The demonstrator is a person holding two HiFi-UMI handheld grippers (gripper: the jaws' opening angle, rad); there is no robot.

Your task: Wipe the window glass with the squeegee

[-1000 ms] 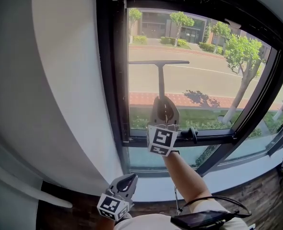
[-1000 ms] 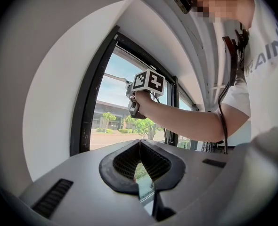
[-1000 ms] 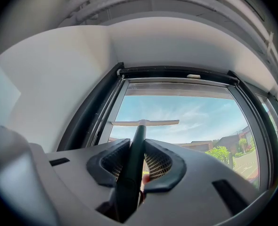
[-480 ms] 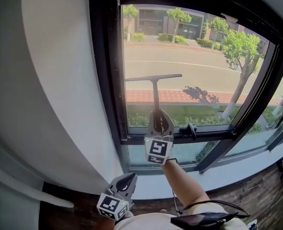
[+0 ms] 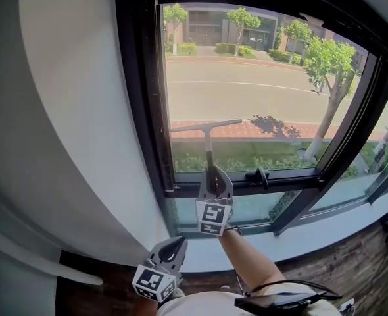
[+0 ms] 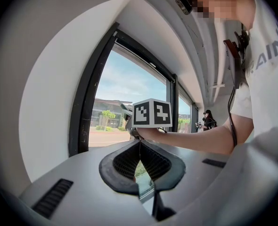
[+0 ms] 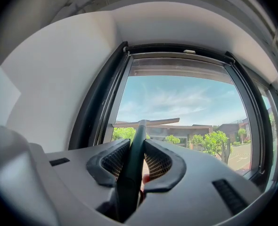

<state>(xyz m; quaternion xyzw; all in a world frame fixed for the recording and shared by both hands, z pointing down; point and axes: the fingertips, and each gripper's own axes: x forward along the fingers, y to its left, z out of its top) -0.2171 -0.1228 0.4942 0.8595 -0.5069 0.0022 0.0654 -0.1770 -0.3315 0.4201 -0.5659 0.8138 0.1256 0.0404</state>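
Your right gripper (image 5: 213,175) is clamped on the squeegee (image 5: 206,128) handle, with the blade above it at the window glass (image 5: 273,84). Your left gripper (image 5: 175,245) hangs low, closed and empty.

Strong daylight through the window glass (image 5: 279,51), the only light source visible. Outside is bright and well exposed, with crisp tree shadows on the road (image 5: 233,97). The black frame (image 5: 138,110) is near-silhouette. The white wall (image 5: 69,110) at left is evenly lit, falling off to a dim floor (image 5: 95,285). All views are fisheye: straight lines bow hard, and both gripper views have black vignette corners. The near jaws are slightly soft. The squeegee (image 7: 134,149) handle is dark, backlit against the sky.
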